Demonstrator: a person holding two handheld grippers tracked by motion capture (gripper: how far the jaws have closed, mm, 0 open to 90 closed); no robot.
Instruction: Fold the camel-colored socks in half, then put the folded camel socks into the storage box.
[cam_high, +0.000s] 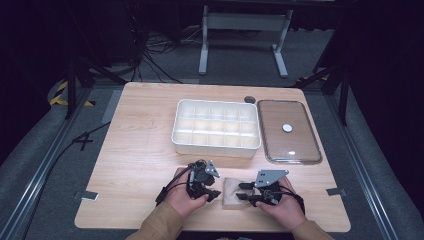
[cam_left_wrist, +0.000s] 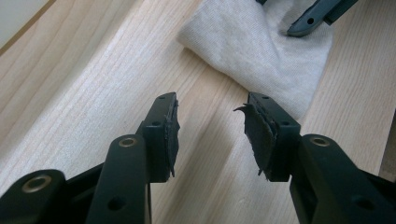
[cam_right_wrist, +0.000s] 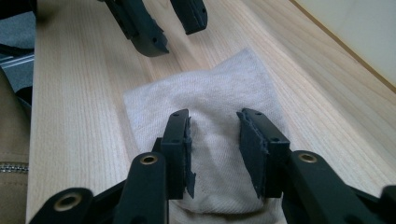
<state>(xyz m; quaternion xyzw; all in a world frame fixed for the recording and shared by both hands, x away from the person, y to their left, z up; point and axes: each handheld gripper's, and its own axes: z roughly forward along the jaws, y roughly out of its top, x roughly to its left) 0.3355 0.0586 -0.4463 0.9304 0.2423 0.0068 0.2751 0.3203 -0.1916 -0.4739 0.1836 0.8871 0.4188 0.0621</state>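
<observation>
**High view: two grippers at a folded cloth near the front table edge**

High view shows a light wooden table (cam_high: 145, 150) with a small folded cloth (cam_high: 231, 192) lying flat at lower centre of the frame, close to the near edge. The left gripper (cam_high: 214, 195) sits just to the left of the cloth, held in the person's left hand (cam_high: 182, 197); its tips point right, toward the cloth's left edge. The right gripper (cam_high: 242, 192) comes in from the right, held in the right hand (cam_high: 280, 205), and its tips lie over the cloth's right part.

Left gripper view – the jaws stand spread above bare wood with nothing between them. The cloth (cam_left_wrist: 261, 51) lies ahead in the upper centre of the frame, apart from the pads, and one jaw of the other gripper rests on it at upper right.

Right gripper view – the jaws are spread, with the cloth (cam_right_wrist: 210, 102) directly beneath and between them. The pads do not press on the fabric from the sides; whether the tips touch its surface cannot be told. The other gripper's jaws show at the top of the frame, just beyond the cloth's far edge.

Farther up the high view, a white compartment tray (cam_high: 216, 127) stands at centre, well apart from the cloth. A clear lid (cam_high: 289, 131) lies flat just to the right of the tray.
</observation>
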